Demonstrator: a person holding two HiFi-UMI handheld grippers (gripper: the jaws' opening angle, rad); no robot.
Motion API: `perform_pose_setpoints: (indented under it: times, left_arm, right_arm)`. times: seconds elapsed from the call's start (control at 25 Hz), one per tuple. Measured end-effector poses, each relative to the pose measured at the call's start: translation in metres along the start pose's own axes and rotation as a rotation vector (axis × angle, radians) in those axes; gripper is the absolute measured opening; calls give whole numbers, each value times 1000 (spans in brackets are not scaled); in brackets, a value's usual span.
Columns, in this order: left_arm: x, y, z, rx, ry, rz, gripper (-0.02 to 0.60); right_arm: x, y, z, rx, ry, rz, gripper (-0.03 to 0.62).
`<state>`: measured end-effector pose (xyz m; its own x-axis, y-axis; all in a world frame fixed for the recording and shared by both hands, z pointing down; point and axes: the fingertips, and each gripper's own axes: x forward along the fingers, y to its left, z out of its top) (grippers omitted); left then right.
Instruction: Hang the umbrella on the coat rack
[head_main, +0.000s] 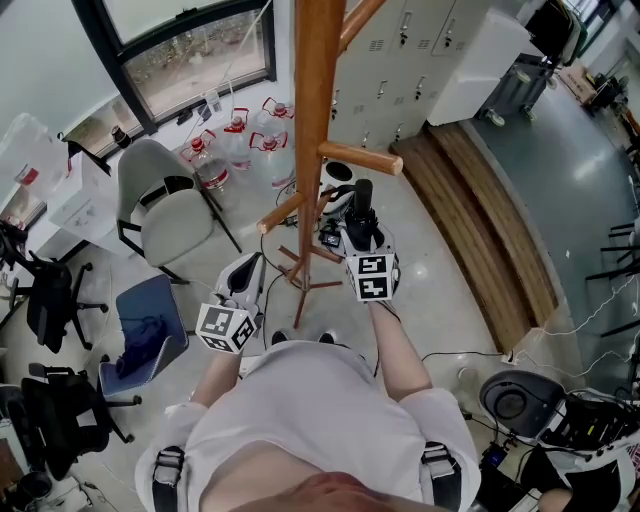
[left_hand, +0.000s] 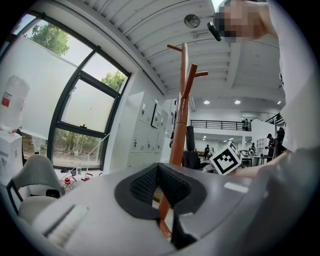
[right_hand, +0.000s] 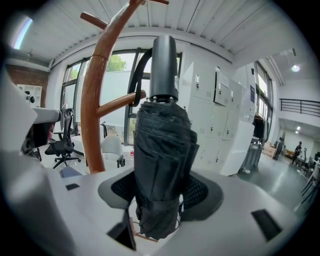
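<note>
The right tool squeezed the folded black umbrella, upright just beside a peg of the coat rack. The left tool was pinched closed with nothing inside.

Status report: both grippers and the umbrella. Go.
Left gripper shut, empty. Right gripper shut on folded black umbrella, handle up. Strap loop by coat rack peg, hooking unclear. Nothing between them.
</note>
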<state>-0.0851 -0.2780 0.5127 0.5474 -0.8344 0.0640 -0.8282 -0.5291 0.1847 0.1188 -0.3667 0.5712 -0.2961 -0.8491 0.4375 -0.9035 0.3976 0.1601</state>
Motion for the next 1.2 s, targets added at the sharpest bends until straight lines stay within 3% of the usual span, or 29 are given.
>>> perform_pose_setpoints:
  times: [0.64, 1.2]
  left_arm:
    - [0, -12, -2, 4, 10, -11, 11]
    - [-5, -18, -7, 12, 9, -14, 11]
  right_arm:
    - [-14, 6, -50, 21, 76, 13, 250]
    - [-15, 30, -119, 38, 199, 51, 250]
